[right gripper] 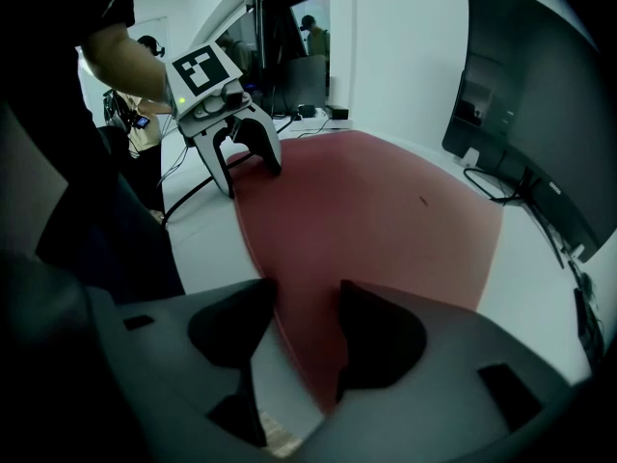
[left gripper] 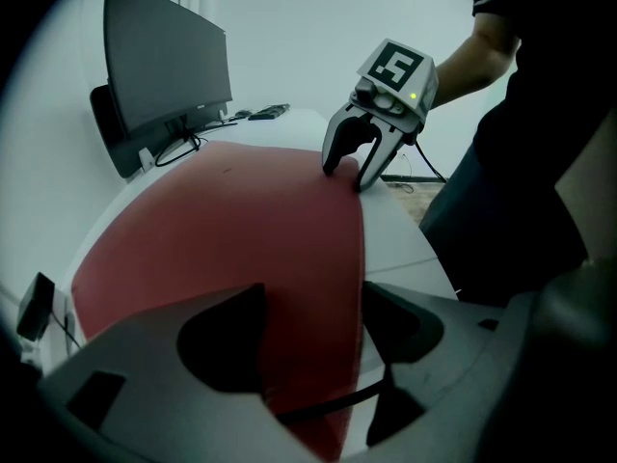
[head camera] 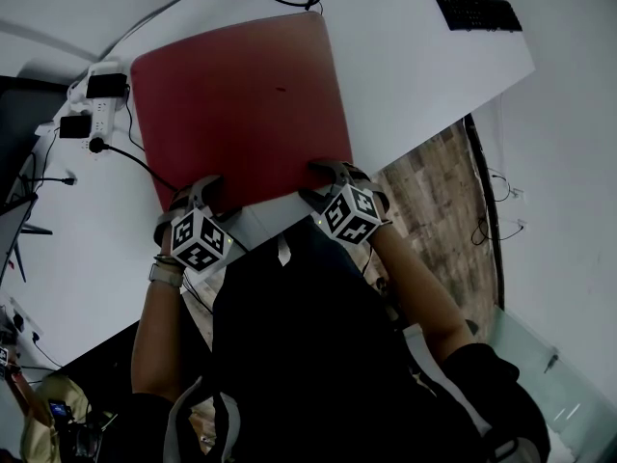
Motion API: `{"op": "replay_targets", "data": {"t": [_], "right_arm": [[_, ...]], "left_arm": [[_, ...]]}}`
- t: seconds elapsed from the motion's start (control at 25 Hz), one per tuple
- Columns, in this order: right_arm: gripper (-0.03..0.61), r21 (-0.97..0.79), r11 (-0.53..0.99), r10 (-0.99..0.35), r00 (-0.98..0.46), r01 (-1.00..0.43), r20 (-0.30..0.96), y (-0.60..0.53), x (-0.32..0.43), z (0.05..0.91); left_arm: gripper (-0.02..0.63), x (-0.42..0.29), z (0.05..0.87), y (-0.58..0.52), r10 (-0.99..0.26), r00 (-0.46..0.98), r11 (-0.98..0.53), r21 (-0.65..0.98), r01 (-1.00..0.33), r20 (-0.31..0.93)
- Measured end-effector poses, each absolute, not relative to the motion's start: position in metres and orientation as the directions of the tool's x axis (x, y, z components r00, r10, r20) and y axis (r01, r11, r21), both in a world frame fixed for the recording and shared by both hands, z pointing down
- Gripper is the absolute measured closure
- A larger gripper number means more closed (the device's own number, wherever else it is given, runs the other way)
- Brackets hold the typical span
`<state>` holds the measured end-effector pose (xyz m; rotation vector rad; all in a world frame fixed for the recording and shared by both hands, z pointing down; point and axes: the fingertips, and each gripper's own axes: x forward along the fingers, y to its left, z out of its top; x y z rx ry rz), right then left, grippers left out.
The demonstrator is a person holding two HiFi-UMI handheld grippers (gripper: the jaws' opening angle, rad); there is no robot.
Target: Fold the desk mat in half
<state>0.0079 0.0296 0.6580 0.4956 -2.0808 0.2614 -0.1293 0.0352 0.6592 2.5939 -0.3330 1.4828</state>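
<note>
White bench carrying a dark-red, rectangular, flexible desk mat, which lies flat and unfolded. Left hand-held gripper and right hand-held gripper: jaws apart, each straddling a near corner. Advisable: clamp both corners squarely, then lift evenly.

Left gripper: at near-left corner of desk mat, tilted steeply down, jaws apart, mat edge between them, pads not clamped.
Right gripper: at near-right corner of mat, same steep tilt, jaws apart astride mat edge.
Left forearm, right forearm: bare, reaching forward toward mat's near edge.
</note>
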Motion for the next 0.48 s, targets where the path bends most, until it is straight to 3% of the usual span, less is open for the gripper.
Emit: {"op": "replay_targets", "data": {"t": [0.04,0.48], "right_arm": [[0.368,0.017,0.895,-0.248,-0.466,-0.446,0.849,0.028,0.008,0.658],[0.467,0.033,0.869,-0.291,-0.455,-0.494,0.842,0.012,0.009,0.643]], "left_arm": [[0.29,-0.129,0.659,0.035,-0.125,0.491,-0.966,0.007,-0.258,0.862],[0.29,-0.124,0.658,0.03,-0.158,0.475,-0.96,-0.021,-0.281,0.866]]}}
